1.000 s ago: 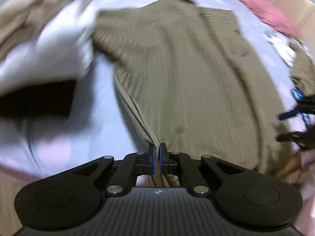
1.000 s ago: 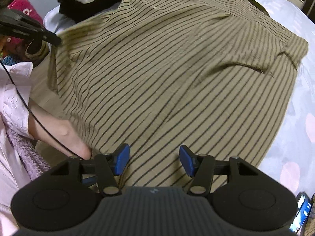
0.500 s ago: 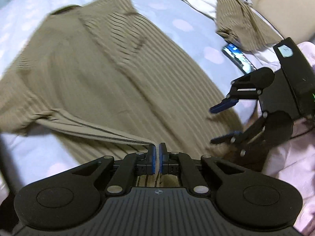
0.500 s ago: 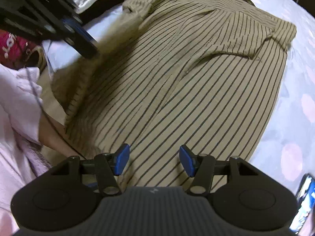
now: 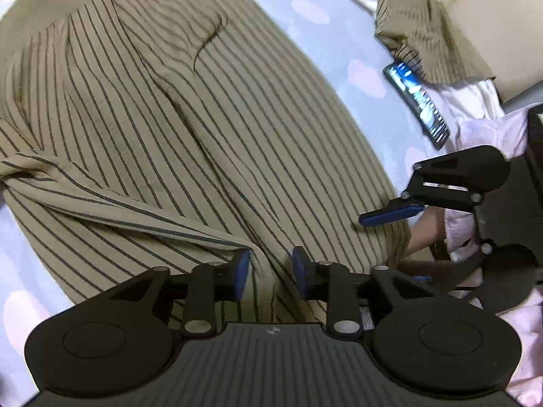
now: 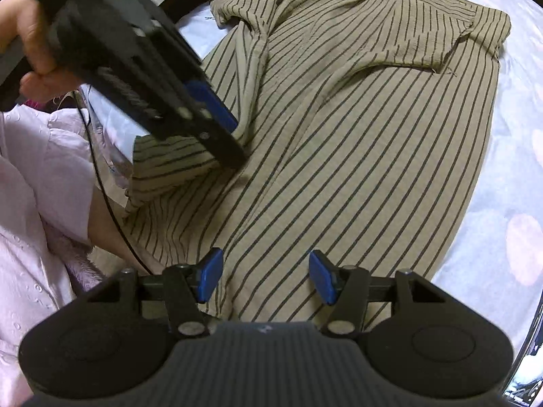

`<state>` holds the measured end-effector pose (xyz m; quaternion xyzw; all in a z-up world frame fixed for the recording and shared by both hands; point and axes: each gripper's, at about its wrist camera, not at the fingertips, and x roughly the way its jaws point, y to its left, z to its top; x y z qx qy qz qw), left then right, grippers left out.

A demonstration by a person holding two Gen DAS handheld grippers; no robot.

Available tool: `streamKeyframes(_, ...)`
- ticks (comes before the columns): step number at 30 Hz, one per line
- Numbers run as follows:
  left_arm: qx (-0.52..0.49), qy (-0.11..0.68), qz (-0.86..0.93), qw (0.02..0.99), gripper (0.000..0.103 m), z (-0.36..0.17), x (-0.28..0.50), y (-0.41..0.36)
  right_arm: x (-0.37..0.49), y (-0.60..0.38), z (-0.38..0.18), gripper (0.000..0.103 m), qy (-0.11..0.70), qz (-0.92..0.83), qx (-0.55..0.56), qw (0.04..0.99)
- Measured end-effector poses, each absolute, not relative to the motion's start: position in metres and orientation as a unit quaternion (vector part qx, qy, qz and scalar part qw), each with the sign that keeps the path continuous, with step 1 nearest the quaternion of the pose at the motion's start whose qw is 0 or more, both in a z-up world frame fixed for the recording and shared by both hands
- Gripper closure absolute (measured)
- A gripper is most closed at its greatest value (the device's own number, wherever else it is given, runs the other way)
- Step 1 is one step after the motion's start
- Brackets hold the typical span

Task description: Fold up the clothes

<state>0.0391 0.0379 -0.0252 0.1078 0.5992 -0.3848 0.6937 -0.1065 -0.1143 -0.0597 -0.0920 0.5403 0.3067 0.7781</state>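
Left wrist view: my left gripper [image 5: 270,269] hangs parted and empty over the soft, limp shirt [image 5: 203,129]; my right gripper [image 6: 264,277], wide, suits its near hem.

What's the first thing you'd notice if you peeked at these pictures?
A big tan shirt with dark stripes fills the middle, spread on a pale blue bedsheet with pink spots. One side is folded in, under the open left gripper. A lit phone lies to the shirt's right.

Bed [image 5: 332,44], pale blue sheet with pink spots. Striped shirt [image 5: 203,129] lies spread on it; phone [image 5: 419,101] and second striped garment [image 5: 424,37] beside the shirt.
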Motion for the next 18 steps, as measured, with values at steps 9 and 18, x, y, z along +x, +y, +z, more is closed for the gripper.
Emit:
streamKeyframes(9,0.170,0.520,-0.365,0.753,0.059,0.009,-0.020,0.078,-0.105,-0.113,-0.053,0.044,0.526,0.336,-0.074,0.777)
streamKeyframes(18,0.227,0.516,-0.307,0.767,0.058,-0.015,-0.058,0.119,-0.111,-0.076,-0.038,0.045,0.490,0.400,-0.091,0.769)
